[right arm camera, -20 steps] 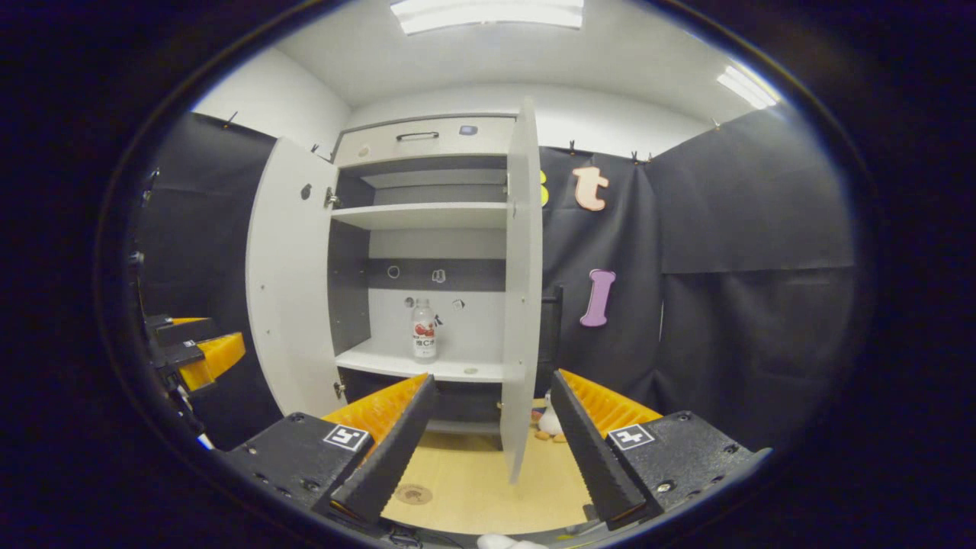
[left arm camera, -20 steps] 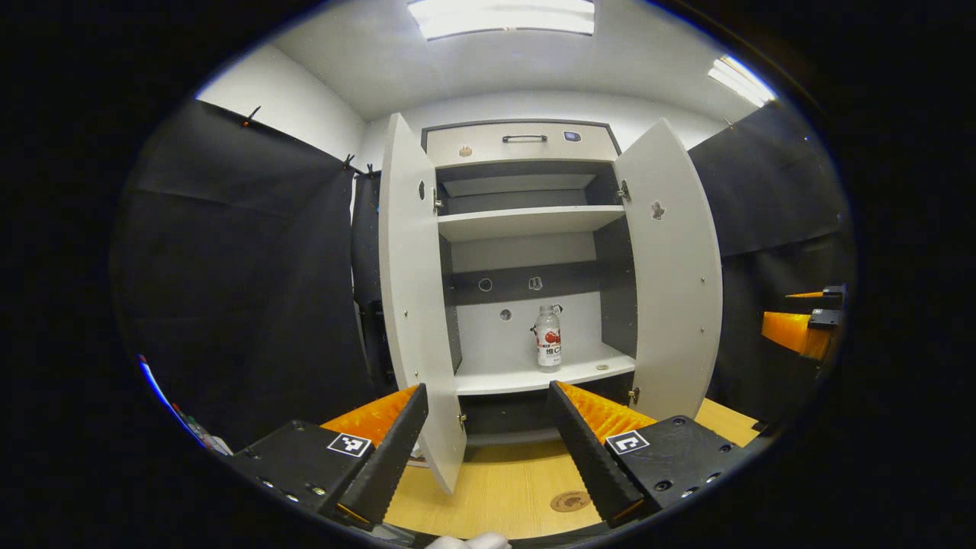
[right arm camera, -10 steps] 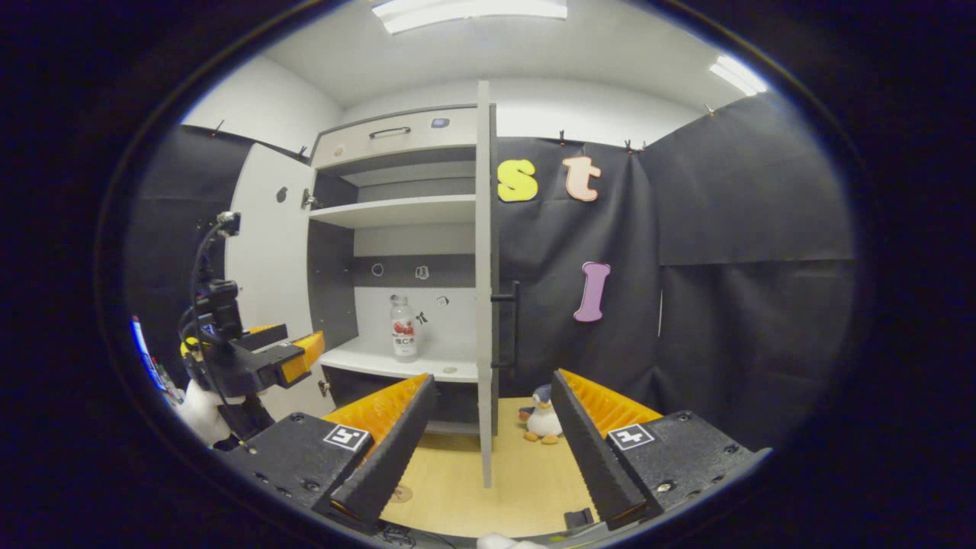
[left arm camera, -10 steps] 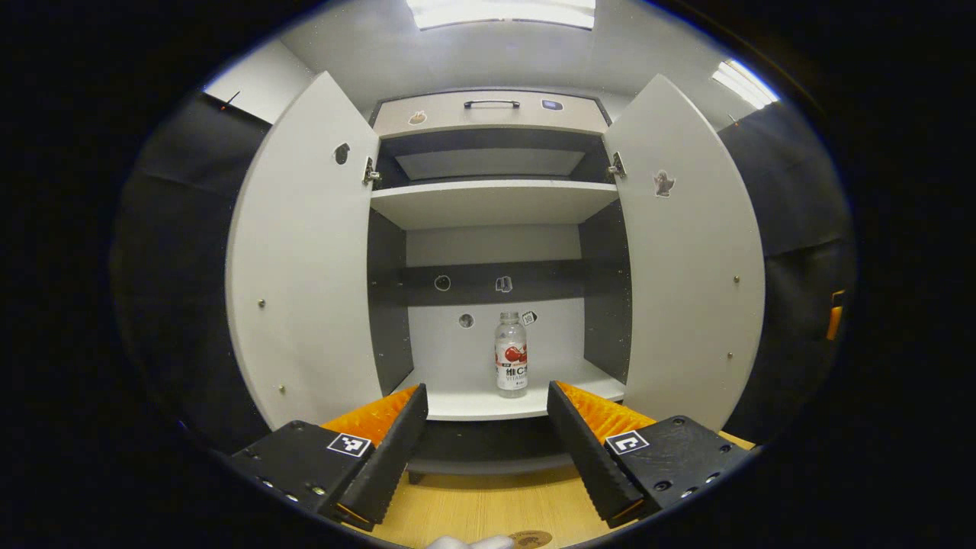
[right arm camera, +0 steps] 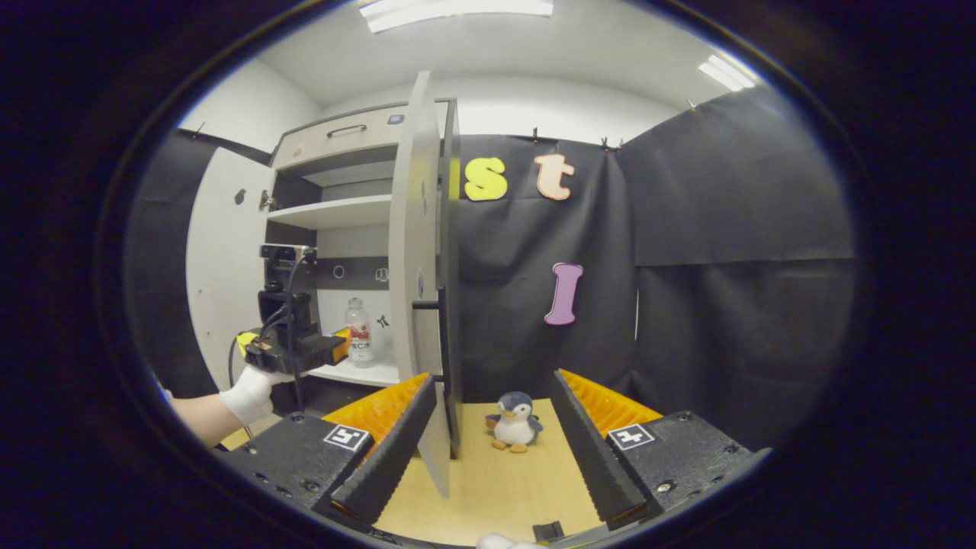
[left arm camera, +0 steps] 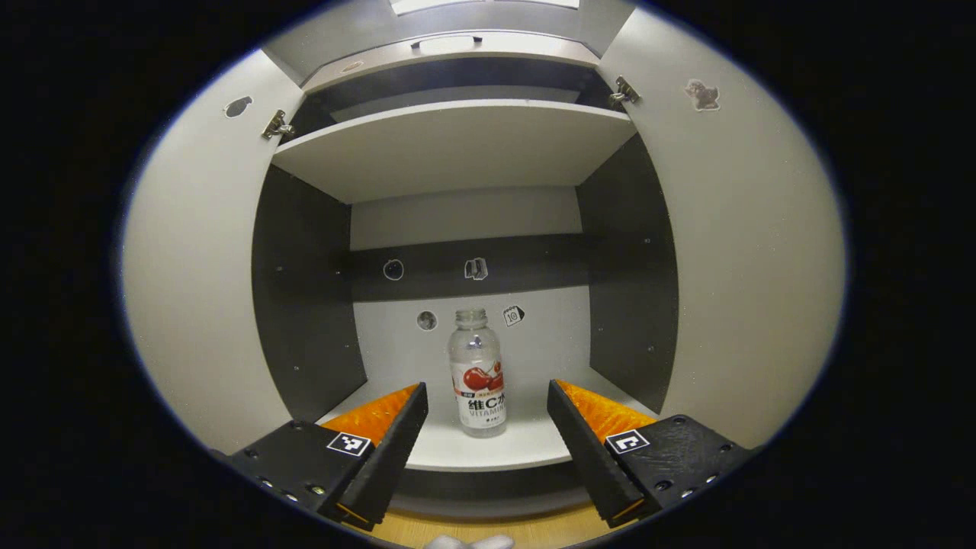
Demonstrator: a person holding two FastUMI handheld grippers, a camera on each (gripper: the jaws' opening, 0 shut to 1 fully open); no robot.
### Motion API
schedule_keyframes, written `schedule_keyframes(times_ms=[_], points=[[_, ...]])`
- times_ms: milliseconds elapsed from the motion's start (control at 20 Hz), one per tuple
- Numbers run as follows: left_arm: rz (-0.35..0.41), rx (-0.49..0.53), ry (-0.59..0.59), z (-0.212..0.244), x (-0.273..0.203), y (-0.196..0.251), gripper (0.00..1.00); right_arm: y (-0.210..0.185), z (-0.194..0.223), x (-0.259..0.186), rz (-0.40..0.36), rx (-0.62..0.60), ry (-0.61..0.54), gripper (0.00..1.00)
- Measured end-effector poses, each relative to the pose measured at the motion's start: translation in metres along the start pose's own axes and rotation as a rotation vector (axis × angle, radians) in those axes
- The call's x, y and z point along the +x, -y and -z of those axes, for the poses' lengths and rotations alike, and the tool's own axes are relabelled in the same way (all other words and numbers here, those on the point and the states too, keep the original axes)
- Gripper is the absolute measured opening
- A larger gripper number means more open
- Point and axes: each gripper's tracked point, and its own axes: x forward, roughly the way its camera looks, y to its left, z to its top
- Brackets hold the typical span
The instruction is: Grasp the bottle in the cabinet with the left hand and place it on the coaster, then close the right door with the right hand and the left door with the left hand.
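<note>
Inside the booth, the cabinet point(left arm camera: 457, 145) stood with both doors swung wide, its pale shelves and dark side walls spreading across the left gripper view. The left door point(left arm camera: 191, 259) and the right door point(left arm camera: 747, 252) curved away to either side of that view. In the right gripper view the right door point(right arm camera: 415, 252) was seen nearly edge-on, with its dark handle point(right arm camera: 431, 305) jutting from the outer face, and the left door point(right arm camera: 225, 267) showed beyond it. The wooden table point(right arm camera: 496, 488) lay below, in front of the cabinet.

The left gripper point(left arm camera: 486, 400) hung at the mouth of the lower compartment, its fingers spread wide with nothing between the pads. In the right gripper view this same gripper point(right arm camera: 293, 347) appeared at the cabinet opening, held by a gloved hand point(right arm camera: 248, 393). The right gripper point(right arm camera: 492, 389) was over the table, its fingers likewise wide apart and holding nothing, the edge of the right door just beside its left finger.

The bottle point(left arm camera: 476, 374) stood upright on the lower shelf point(left arm camera: 488, 446), ahead of the left gripper's fingertips and apart from them, slightly left of midway between them. In the right gripper view the bottle point(right arm camera: 358, 332) showed just past the left gripper. A small toy penguin point(right arm camera: 515, 421) sat on the table to the right of the right door.
</note>
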Motion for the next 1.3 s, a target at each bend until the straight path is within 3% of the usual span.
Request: schedule_keyframes(times_ms=[350,900,1050,1300], points=[[-0.05,0.044,0.036,-0.02,0.08,-0.012,0.96,0.0,-0.006,0.023,-0.003,-0.02,-0.003,0.99],[-0.039,-0.006,-0.09,0.02,0.128,-0.011,0.96,-0.001,0.0,0.044,-0.013,-0.012,-0.024,0.99],[-0.036,-0.016,-0.09,0.02,0.129,-0.013,0.81,-0.001,0.002,0.046,-0.016,-0.004,-0.033,0.99],[-0.008,-0.04,-0.084,0.013,0.124,-0.011,0.78,-0.005,-0.002,0.04,-0.024,-0.008,-0.025,0.99]])
